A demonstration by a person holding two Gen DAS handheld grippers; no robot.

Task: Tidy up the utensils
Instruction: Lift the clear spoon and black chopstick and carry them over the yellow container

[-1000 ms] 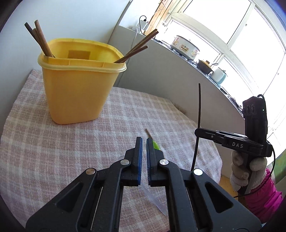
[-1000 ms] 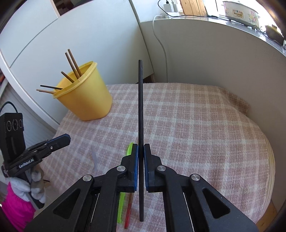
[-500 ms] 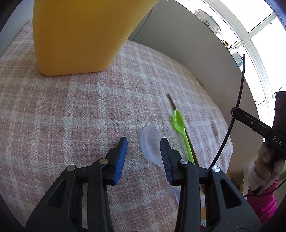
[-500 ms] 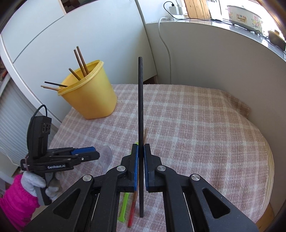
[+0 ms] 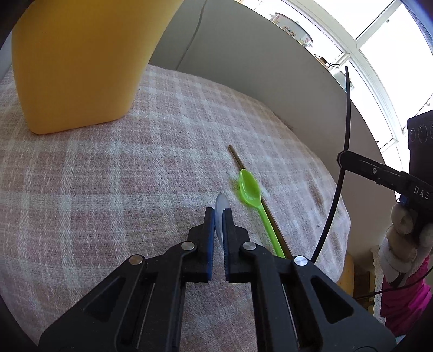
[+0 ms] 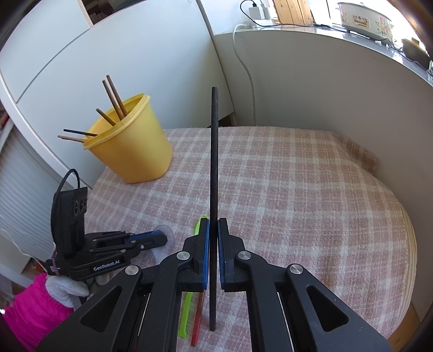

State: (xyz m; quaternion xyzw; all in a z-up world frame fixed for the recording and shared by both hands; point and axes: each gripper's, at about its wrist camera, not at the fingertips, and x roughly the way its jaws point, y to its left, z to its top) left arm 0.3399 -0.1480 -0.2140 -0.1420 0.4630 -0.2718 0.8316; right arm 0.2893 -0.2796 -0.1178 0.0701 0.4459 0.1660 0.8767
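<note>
My left gripper (image 5: 219, 209) is low over the checked cloth, its jaws closing tight on the bowl of a clear plastic spoon (image 5: 221, 201). The right wrist view shows this gripper (image 6: 162, 239) with the clear spoon (image 6: 165, 232) at its tip. My right gripper (image 6: 213, 224) is shut on a black chopstick (image 6: 214, 162), held upright above the cloth. Just right of the clear spoon lie a green spoon (image 5: 250, 186) and a thin brown chopstick (image 5: 235, 157). A yellow container (image 6: 132, 151) at the far left holds several chopsticks (image 6: 113, 100).
The checked cloth (image 6: 297, 189) covers a rounded table whose edge drops off at the right and front. A grey partition wall (image 6: 311, 81) stands close behind it. A patterned cooker (image 6: 365, 16) sits on the counter above. Gloved hands in pink sleeves (image 6: 29, 306) hold both grippers.
My left gripper dropped towards the cloth, opened around the clear spoon's bowl, then shut on it. The right gripper has kept still with the black chopstick.
</note>
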